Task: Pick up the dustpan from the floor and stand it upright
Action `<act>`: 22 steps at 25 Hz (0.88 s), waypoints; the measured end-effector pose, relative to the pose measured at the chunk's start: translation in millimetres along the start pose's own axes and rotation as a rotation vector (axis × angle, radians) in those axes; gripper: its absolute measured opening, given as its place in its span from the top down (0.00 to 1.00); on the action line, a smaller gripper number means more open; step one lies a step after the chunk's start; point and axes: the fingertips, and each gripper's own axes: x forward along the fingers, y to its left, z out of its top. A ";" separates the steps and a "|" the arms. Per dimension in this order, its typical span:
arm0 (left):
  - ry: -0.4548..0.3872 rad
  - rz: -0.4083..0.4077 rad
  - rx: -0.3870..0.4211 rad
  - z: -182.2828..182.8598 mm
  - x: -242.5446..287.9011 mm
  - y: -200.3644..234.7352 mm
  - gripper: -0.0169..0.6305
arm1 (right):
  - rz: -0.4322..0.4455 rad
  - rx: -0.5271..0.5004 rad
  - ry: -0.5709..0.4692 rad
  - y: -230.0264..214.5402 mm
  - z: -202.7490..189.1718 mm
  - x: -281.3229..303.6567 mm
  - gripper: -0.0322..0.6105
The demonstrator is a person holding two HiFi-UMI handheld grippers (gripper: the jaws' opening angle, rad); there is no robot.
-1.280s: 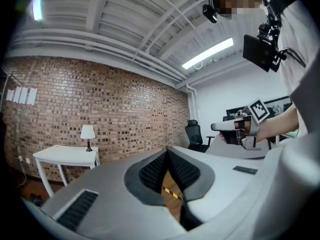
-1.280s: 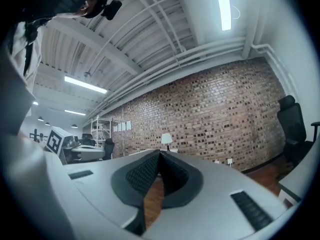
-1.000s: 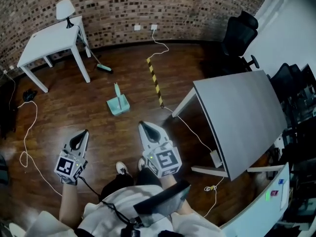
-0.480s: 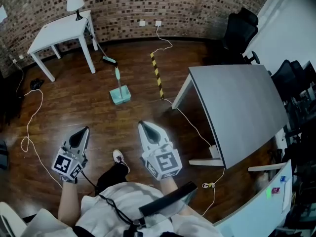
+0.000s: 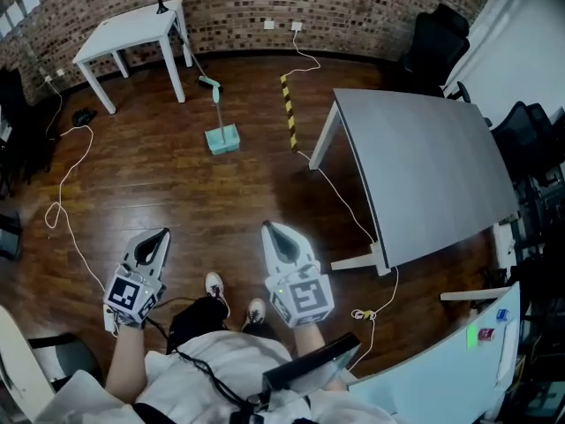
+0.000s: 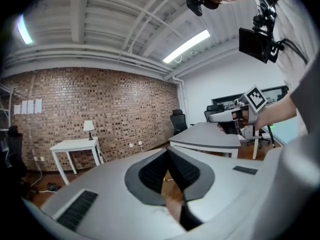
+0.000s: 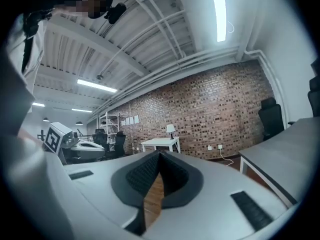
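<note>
Though distant, teal long-handled dustpan (image 5: 222,139)

A dustpan (image 5: 222,138) lies toward the far edge of the wooden floor (image 5: 177,203), beside striped tape (image 5: 288,113); a white table (image 5: 132,30) stands in the far-left corner.

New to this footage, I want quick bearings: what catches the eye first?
In the head view's foreground, the left gripper and the right gripper are both shut and empty. Ahead on the dark wood floor is the teal dustpan, with a yellow-and-black striped strip to its right. A white table stands at upper left and a large grey table on the right.
</note>
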 end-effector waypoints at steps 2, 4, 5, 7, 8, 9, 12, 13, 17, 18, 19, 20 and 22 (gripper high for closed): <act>-0.007 -0.001 -0.001 5.3 -12.2 -8.0 0.97 | 0.002 -0.009 -0.008 7.5 5.7 -10.0 0.98; -0.009 -0.001 -0.003 8.1 -22.6 -9.9 0.97 | -0.001 -0.018 -0.023 16.0 14.4 -16.8 0.98; -0.012 0.002 -0.001 9.6 -26.0 -8.6 0.97 | -0.001 -0.022 -0.031 19.1 18.4 -18.1 0.98; -0.020 0.014 0.009 13.2 -29.9 -4.9 0.97 | 0.000 -0.030 -0.045 23.2 23.8 -18.7 0.98; -0.024 0.019 0.014 15.9 -31.1 -3.3 0.97 | 0.002 -0.034 -0.047 25.1 25.1 -18.7 0.98; -0.029 0.023 0.019 19.2 -31.6 -1.3 0.97 | 0.005 -0.039 -0.045 27.2 25.8 -17.6 0.98; -0.039 0.020 0.030 25.0 -31.4 6.2 0.97 | 0.020 -0.049 -0.032 37.5 25.8 -9.3 0.98; -0.040 0.015 0.033 24.8 -32.1 7.3 0.97 | 0.027 -0.047 -0.023 42.6 24.9 -7.5 0.98; -0.062 0.008 0.038 30.7 -35.4 14.9 0.97 | 0.062 -0.056 -0.011 63.6 24.1 4.9 0.98; -0.067 0.008 0.040 32.3 -35.6 17.0 0.97 | 0.069 -0.062 -0.013 67.8 24.8 8.3 0.98; -0.072 0.005 0.041 33.3 -34.9 18.6 0.97 | 0.074 -0.070 -0.015 71.1 25.4 11.1 0.99; -0.076 0.000 0.041 33.7 -33.6 19.5 0.97 | 0.076 -0.078 -0.019 73.5 25.5 13.1 0.99; -0.084 -0.013 0.041 33.8 -31.0 19.5 0.97 | 0.070 -0.090 -0.029 75.1 25.4 15.2 0.99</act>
